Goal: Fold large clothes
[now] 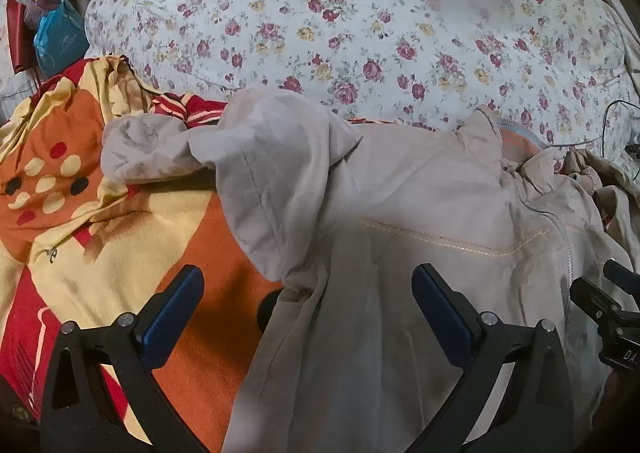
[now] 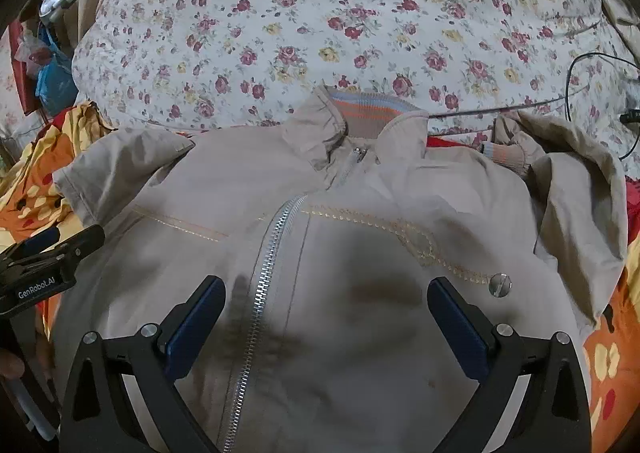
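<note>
The beige zip-up jacket (image 2: 320,253) lies front-up on an orange and yellow patterned blanket (image 1: 100,221) on the bed, its striped knit collar (image 2: 376,113) at twelve o'clock and its zipper (image 2: 264,273) closed. The left gripper (image 1: 308,305) hovers with jaws spread wide and empty over the jacket's side edge; the sleeve (image 1: 256,173) at eleven o'clock is bunched. The right gripper (image 2: 326,317) is likewise agape, holding nothing, above the chest. A good fold probably starts by pinching that crumpled sleeve near its cuff and drawing it flat across the chest. The hem is cut off below both views, and the other sleeve (image 2: 568,189) at two o'clock is rumpled, its cuff half buried. A floral quilt (image 2: 320,33) lies beyond.
</note>
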Demonstrator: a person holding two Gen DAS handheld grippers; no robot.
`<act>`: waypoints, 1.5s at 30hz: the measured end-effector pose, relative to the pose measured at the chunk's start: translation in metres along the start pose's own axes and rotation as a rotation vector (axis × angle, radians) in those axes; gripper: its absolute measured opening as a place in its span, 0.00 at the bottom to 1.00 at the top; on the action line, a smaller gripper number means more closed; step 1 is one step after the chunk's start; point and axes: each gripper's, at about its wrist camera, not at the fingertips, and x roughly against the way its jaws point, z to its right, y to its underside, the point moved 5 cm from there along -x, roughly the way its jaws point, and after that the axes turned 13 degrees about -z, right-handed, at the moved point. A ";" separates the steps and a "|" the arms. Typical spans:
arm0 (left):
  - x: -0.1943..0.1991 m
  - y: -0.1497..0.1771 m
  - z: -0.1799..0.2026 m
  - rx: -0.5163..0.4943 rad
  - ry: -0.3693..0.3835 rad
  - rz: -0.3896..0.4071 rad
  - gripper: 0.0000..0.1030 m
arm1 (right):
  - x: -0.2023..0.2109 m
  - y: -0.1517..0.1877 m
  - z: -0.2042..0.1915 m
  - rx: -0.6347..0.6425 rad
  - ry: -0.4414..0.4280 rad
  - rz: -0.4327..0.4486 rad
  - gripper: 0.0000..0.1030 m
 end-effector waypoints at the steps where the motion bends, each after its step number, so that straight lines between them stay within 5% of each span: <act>1: 0.000 0.000 0.000 -0.001 -0.001 0.000 1.00 | -0.001 0.000 0.000 -0.003 -0.002 -0.003 0.99; 45: -0.005 0.001 0.001 -0.012 -0.025 -0.010 1.00 | -0.005 0.003 0.001 0.004 0.027 -0.019 0.99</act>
